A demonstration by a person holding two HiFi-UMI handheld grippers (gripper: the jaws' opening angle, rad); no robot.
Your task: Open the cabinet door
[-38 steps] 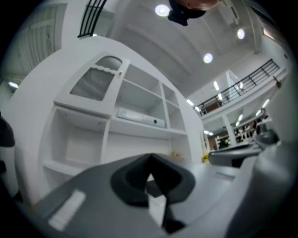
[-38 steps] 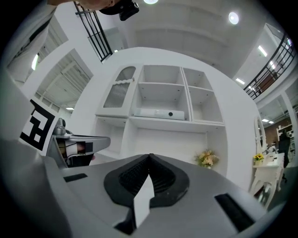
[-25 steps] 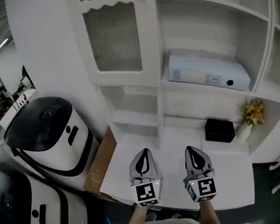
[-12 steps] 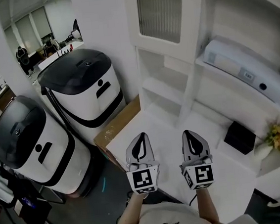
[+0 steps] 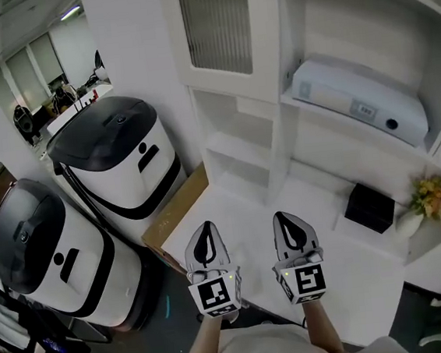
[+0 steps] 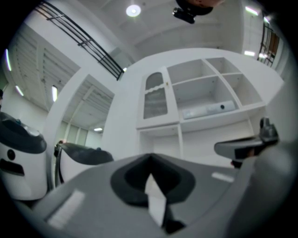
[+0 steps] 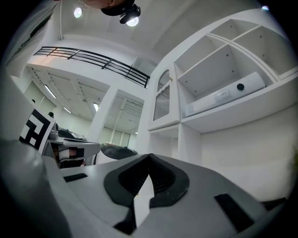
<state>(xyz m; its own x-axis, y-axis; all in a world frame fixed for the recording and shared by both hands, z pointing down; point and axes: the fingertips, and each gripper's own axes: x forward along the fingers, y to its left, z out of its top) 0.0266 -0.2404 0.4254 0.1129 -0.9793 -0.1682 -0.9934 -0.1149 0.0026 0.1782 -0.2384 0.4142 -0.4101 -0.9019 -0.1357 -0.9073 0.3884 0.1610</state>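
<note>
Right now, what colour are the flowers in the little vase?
The flowers are yellow, clearest in the head view.

The head view looks from above the person, steeply down onto the front edge of the white counter [image 5: 348,276]. The left tongs [image 5: 205,232] and right tongs [image 5: 285,221] are close beneath it, at the lower middle. The left gripper view sits low just behind its own tongs, facing forward and slightly upward at the shelf unit [image 5: 280,150]. The right gripper view does the same from alongside, and each catches the other tongs at its edge. All three views share the cabinet door [image 5: 216,23] and the white box [image 5: 357,99] on its shelf.
</note>
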